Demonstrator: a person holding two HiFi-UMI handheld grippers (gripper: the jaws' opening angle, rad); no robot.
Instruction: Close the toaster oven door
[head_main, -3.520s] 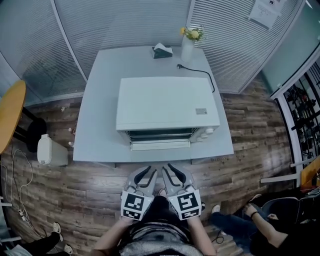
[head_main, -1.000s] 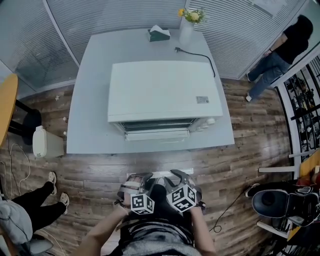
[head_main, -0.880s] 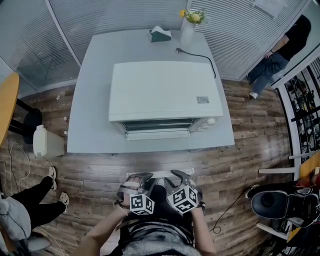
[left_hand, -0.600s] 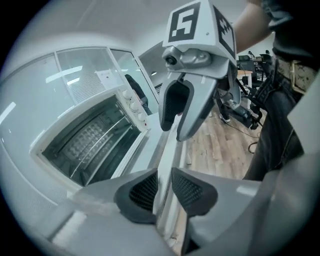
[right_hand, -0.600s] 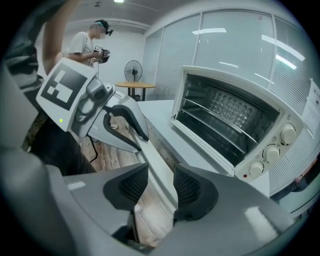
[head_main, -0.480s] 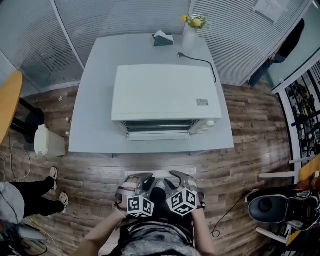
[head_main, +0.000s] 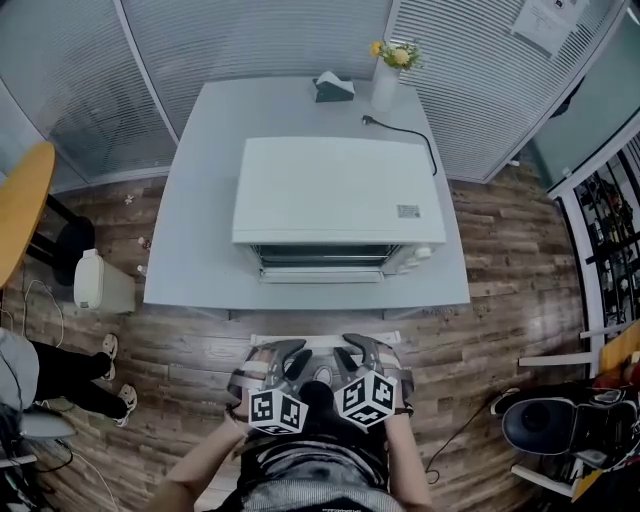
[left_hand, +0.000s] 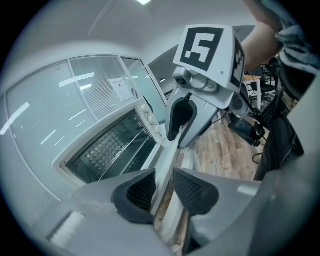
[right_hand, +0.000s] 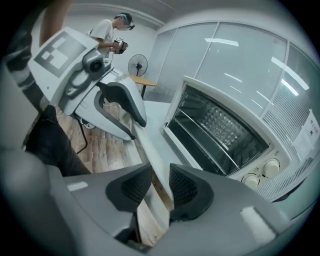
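Toaster oven door (head_main: 322, 276) open, label (head_main: 405, 211) illegible; left gripper (left_hand: 164, 176) just widened, right gripper (right_hand: 160, 173) narrowed, both parted, empty.

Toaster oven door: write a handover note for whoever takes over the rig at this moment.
Left gripper: open, nothing between its jaws, which have just been opening.
Right gripper: open and empty; its jaws have just been closing somewhat.
Both are held close to the person's body, short of the table, touching nothing.
Toaster oven: on the table, facing the person. Its door is folded down, open.
Done: nothing yet.
Left: reach the door and swing it up until shut.
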